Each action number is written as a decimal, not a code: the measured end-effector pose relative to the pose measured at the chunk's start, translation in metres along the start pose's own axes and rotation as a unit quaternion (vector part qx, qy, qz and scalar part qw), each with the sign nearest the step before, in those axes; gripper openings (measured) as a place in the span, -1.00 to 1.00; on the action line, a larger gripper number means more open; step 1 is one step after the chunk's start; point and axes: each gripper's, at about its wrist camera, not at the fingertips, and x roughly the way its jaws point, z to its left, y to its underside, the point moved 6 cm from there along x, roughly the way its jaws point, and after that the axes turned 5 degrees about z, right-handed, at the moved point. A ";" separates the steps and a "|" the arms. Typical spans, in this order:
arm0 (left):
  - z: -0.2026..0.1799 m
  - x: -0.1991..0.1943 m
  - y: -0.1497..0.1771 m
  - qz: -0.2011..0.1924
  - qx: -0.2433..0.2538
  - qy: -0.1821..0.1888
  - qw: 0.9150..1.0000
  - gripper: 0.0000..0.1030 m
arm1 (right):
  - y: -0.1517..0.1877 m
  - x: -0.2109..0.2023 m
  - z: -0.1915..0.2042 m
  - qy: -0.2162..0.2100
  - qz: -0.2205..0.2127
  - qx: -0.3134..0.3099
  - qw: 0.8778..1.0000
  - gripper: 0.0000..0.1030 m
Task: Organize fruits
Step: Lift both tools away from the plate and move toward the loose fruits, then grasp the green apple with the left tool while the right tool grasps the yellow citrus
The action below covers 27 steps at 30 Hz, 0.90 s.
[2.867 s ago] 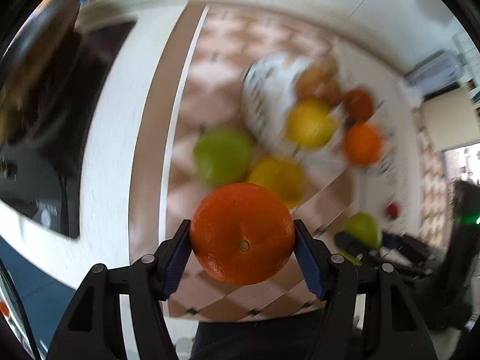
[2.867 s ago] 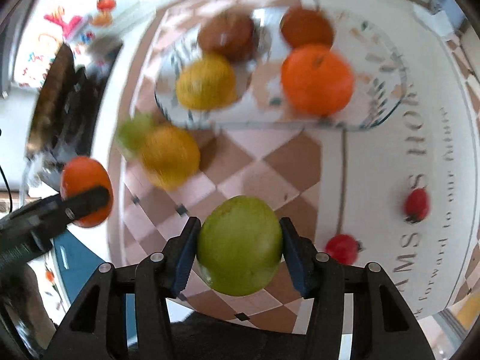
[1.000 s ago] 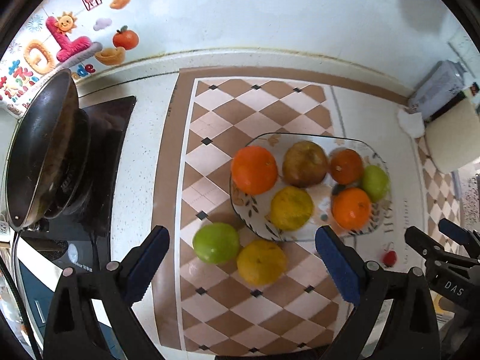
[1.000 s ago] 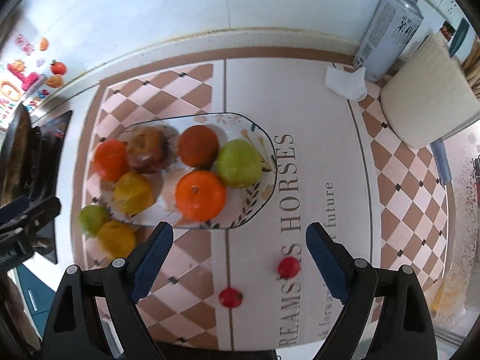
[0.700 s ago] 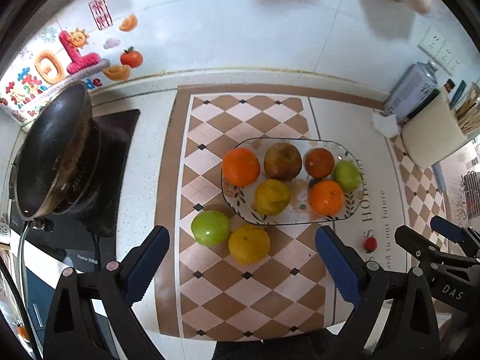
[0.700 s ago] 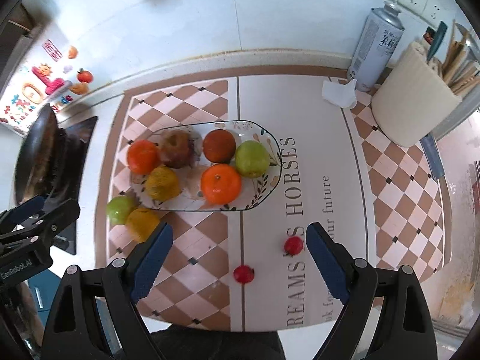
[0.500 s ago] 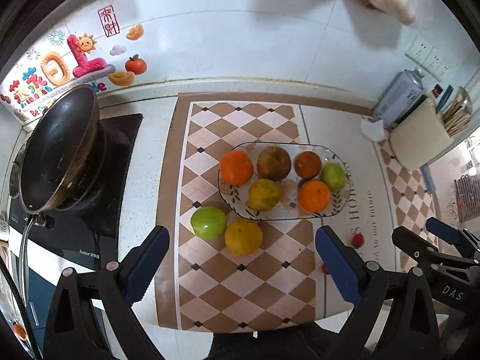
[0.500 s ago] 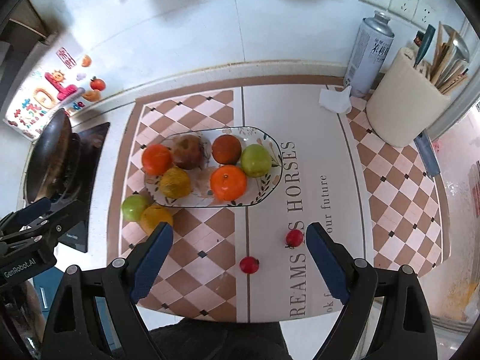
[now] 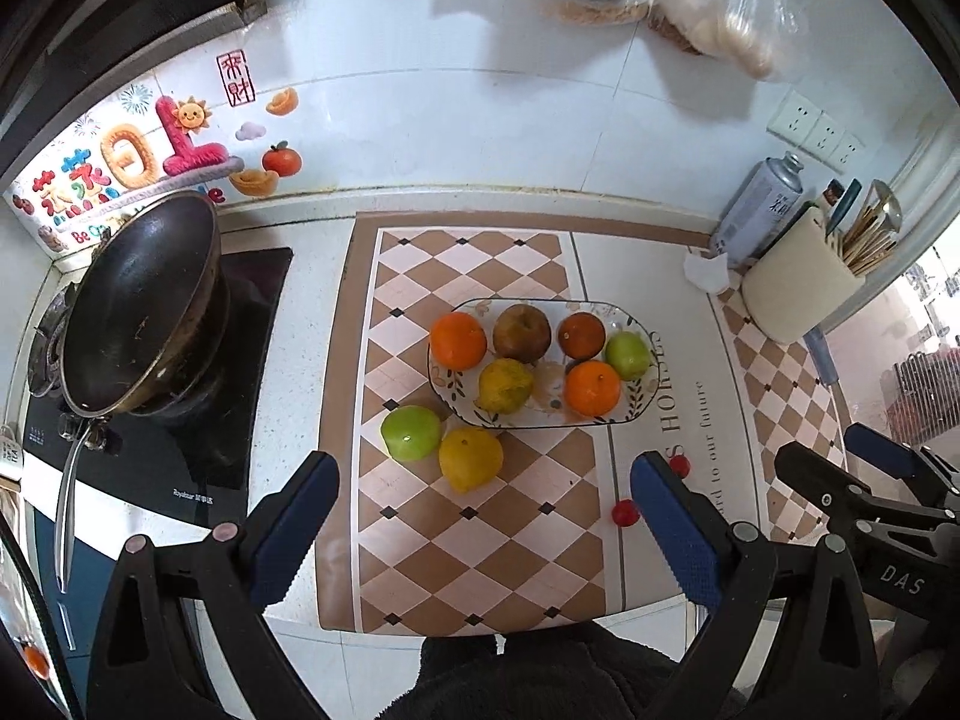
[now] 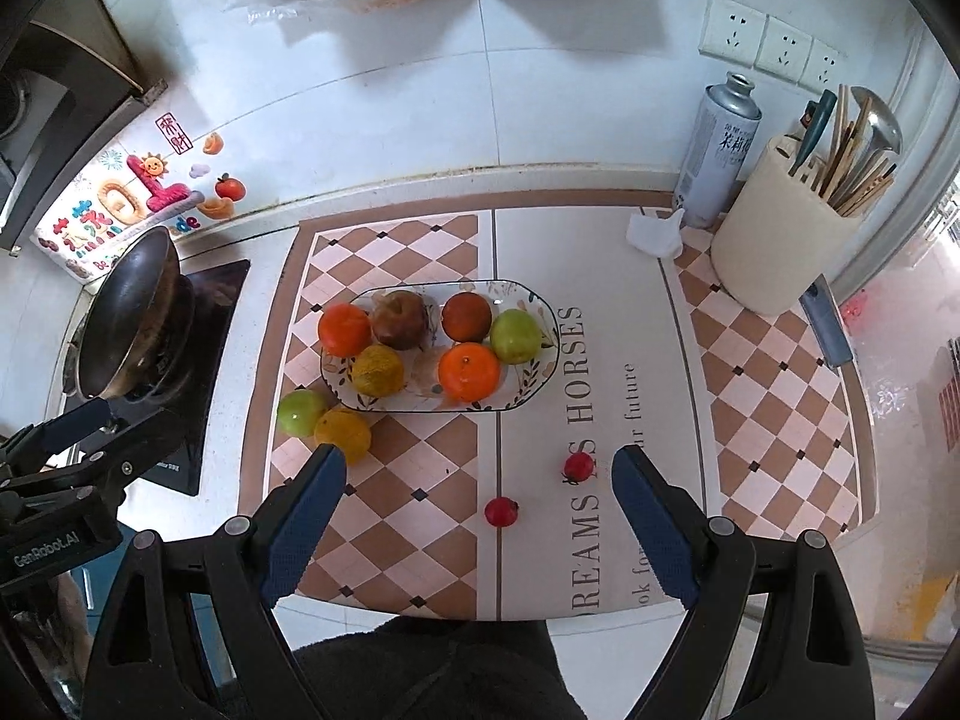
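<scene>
Plate [image 9: 639, 414]: we count 6 fruits on it now, among them the orange [image 9: 458, 340] and the green apple [image 10: 515, 335] that the tools held 2.9 s back.
Off the plate: 1 green apple [image 9: 411, 433] and 1 yellow fruit [image 9: 470, 459] lie touching on the counter [image 10: 600, 264], just beside the plate's near-left rim.
Small red fruits: 2, in front of the plate.
Left tool [image 9: 483, 521]: wide, empty, farther above the counter than 1 s ago.
Right tool [image 10: 477, 509]: wide, empty, likewise farther back.

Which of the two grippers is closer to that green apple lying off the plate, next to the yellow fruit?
The left. The left gripper hangs open right above and in front of the green apple, while the right gripper hangs open further over, above the small red fruits.
</scene>
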 end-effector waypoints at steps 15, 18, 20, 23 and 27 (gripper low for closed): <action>0.009 0.017 -0.001 0.002 0.007 -0.022 1.000 0.94 | 0.011 0.048 0.010 -0.063 0.070 0.012 0.995 0.84; 0.028 0.036 0.000 0.017 -0.006 -0.047 0.999 0.96 | 0.014 0.078 0.021 -0.098 0.095 0.015 0.991 0.84; 0.045 0.051 0.000 0.027 -0.019 -0.066 0.997 0.95 | 0.018 0.105 0.033 -0.118 0.121 0.013 0.986 0.84; 0.073 0.074 0.003 0.049 -0.044 -0.089 0.994 0.95 | 0.020 0.149 0.054 -0.142 0.148 0.013 0.979 0.84; 0.108 0.104 0.009 0.083 -0.076 -0.113 0.987 0.95 | 0.022 0.206 0.085 -0.164 0.178 0.014 0.970 0.83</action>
